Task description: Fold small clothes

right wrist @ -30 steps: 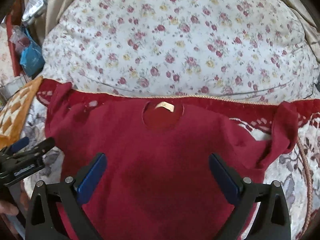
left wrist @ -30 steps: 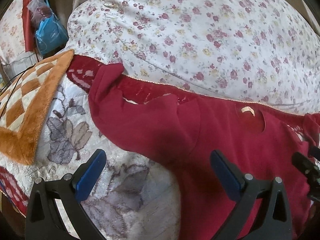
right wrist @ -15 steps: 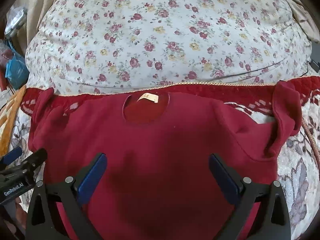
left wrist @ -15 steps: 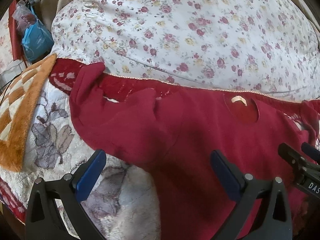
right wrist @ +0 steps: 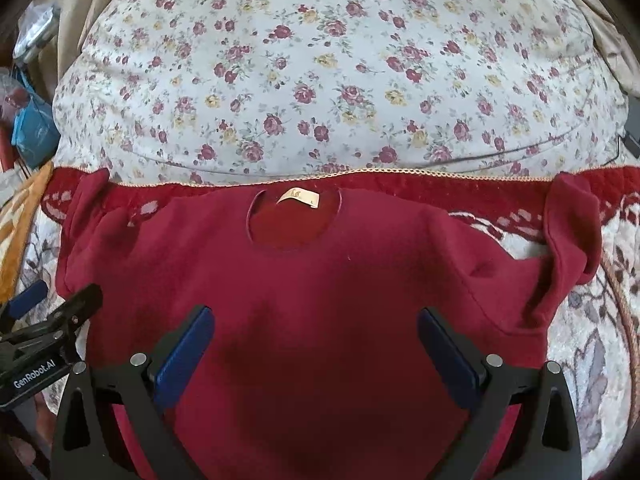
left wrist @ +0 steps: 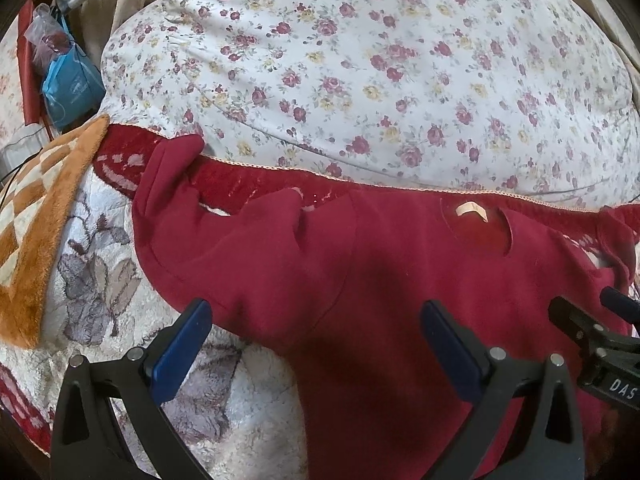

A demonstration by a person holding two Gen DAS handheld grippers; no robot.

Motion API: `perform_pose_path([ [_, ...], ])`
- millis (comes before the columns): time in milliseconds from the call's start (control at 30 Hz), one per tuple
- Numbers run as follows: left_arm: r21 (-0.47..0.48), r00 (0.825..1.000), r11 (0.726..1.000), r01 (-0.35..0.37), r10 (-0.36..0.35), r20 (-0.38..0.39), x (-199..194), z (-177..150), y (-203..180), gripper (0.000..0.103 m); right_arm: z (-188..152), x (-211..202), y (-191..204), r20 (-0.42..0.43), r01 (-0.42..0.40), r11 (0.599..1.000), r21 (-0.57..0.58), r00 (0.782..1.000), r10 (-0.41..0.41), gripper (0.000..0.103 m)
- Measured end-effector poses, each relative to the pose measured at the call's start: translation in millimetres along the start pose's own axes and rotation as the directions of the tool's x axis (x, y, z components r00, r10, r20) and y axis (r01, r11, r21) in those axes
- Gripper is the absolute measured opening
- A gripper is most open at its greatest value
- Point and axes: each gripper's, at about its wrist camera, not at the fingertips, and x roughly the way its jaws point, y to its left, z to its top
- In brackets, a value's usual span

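A dark red sweatshirt (right wrist: 320, 280) lies flat and face up on the bed, its neck hole and pale label (right wrist: 298, 198) toward the pillow. Its sleeves are bunched up at both sides, the left one (left wrist: 224, 240) crumpled, the right one (right wrist: 572, 240) bent upward. My left gripper (left wrist: 316, 340) is open and empty above the sweatshirt's left side. My right gripper (right wrist: 316, 340) is open and empty above the middle of its body. Each gripper's tip shows at the edge of the other's view.
A big floral pillow (right wrist: 320, 80) lies right behind the collar. A white blanket with grey flowers and a red border (left wrist: 100, 280) is under the garment. An orange checked blanket (left wrist: 36, 220) and a blue bag (left wrist: 68, 88) are at the left.
Both views shifted slightly; the left gripper swung back left after drifting right, and the right gripper moved a little toward the sweatshirt's centre. The sweatshirt has not moved. Both grippers stayed open.
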Motion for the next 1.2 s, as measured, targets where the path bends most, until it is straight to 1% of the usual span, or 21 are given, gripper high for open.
perform_pose_path([
  [300, 0.006, 1.000, 1.000, 0.008, -0.008, 0.000, 0, 0, -3, 0.103, 2, 4, 5, -0.013, 0.034, 0.999, -0.027, 0.999, -0.034, 0.103],
  [533, 0.000, 1.000, 1.000, 0.003, -0.003, -0.001, 2, 1, -3, 0.103, 2, 7, 3, -0.030, 0.033, 0.999, -0.021, 0.999, -0.033, 0.103],
  [800, -0.007, 1.000, 1.000, -0.010, 0.010, -0.006, 5, 2, -2, 0.103, 4, 8, 9, -0.029, 0.014, 0.999, -0.036, 0.999, -0.015, 0.103],
  [1100, -0.016, 1.000, 1.000, -0.014, 0.014, -0.010, 6, 2, 1, 0.103, 5, 11, 12, -0.036, 0.011, 0.999, -0.042, 0.999, -0.012, 0.103],
  [1200, -0.020, 1.000, 1.000, -0.018, 0.018, -0.011, 7, 2, 2, 0.103, 6, 12, 12, -0.039, -0.006, 1.000, -0.031, 0.999, 0.005, 0.103],
])
